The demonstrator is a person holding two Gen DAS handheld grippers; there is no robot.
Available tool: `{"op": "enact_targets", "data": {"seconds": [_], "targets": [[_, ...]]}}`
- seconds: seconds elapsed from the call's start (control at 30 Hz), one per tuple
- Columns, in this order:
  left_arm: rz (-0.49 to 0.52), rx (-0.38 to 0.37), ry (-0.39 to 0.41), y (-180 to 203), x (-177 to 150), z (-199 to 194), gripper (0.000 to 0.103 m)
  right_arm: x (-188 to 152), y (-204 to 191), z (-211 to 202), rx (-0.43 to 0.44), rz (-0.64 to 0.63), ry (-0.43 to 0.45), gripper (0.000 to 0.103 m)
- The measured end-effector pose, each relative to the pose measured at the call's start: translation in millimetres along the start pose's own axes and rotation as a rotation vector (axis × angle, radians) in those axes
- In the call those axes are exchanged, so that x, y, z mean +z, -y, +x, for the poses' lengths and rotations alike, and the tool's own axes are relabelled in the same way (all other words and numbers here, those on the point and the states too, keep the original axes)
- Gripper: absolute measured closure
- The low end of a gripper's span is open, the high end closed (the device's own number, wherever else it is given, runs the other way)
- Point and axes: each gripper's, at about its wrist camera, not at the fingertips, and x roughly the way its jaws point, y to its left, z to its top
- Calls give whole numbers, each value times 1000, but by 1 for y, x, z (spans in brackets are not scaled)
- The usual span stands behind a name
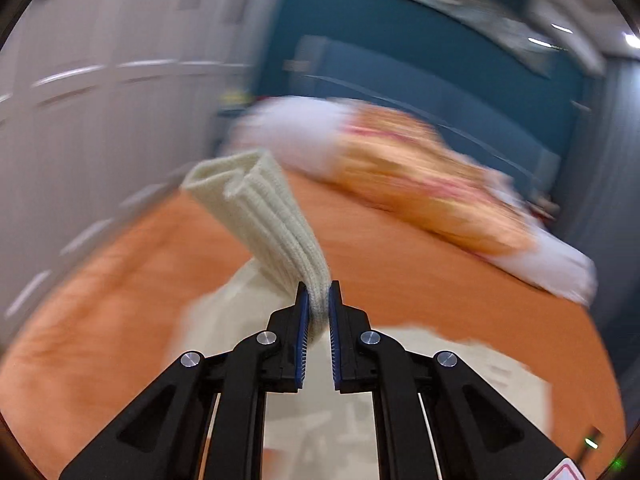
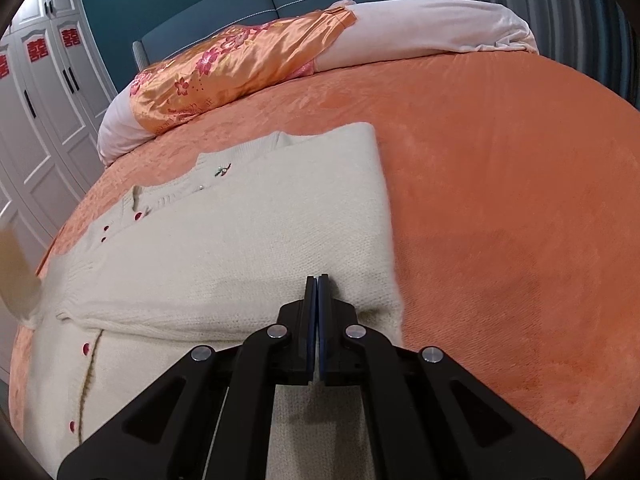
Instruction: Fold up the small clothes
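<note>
A cream knitted cardigan (image 2: 248,240) with small red buttons lies spread on the orange bedspread (image 2: 500,200). My left gripper (image 1: 319,300) is shut on its ribbed sleeve cuff (image 1: 256,204), which stands lifted above the bed; that view is blurred by motion. At the left edge of the right wrist view the lifted sleeve (image 2: 16,272) shows as a blur. My right gripper (image 2: 318,280) is shut with its blue pads together, its tips over the cardigan's near right part; whether any knit is pinched between them cannot be told.
An orange satin flowered pillow (image 2: 240,64) and a rolled white quilt (image 2: 432,28) lie at the head of the bed before a teal headboard (image 2: 224,12). White wardrobe doors (image 2: 48,120) stand to the left. Bare orange bedspread stretches to the right of the cardigan.
</note>
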Motion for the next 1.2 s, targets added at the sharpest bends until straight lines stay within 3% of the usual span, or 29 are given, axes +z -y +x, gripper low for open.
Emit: {"op": "enact_targets", "data": {"seconds": [0.1,0.2,0.23,0.3,0.4,0.5,0.53,0.57,0.63,0.67,0.77,0.87,1.03,1.13,1.17,1.2], "targets": [[71,-151,-85,96,-48,22,94,0,1,-1,7,6,1,103],[115,-151,-230,149,-107,61,80,0,4,-1,28,24,2,103],[115,-128,-299,159,-135,76,79,0,6,-1,39,34,1,103],[79,-128,-357,159,-163,86,79,1,10,-2,63,57,-1,103],[-39,-145,-357,133,-182,77,74,2,14,-3,103,90,-3,103],[-110,-87,-314,89,-175,62,73,5,10,-9,103,87,-8,101],[-112,-63,-307,81,-167,63,73,9,4,-15,108,75,-8,90],[-119,-27,-294,64,-160,61,73,11,-2,-21,127,73,2,71],[-137,47,-285,26,-146,67,73,13,-19,-33,178,73,30,50],[-152,67,-287,16,-143,70,73,14,-28,-34,208,65,23,47],[-285,104,-299,-35,-139,65,73,16,-57,-22,279,51,-43,46],[-419,100,-294,-71,-140,67,73,16,-77,-1,278,54,-100,46],[-498,66,-307,-87,-138,82,73,17,-94,27,267,116,-176,47],[-462,87,-310,-84,-135,86,85,31,-108,29,271,91,-194,81],[-440,88,-296,-80,-130,86,97,40,-114,20,296,77,-157,85],[-420,82,-278,-77,-125,82,97,48,-118,8,327,62,-109,86]]}}
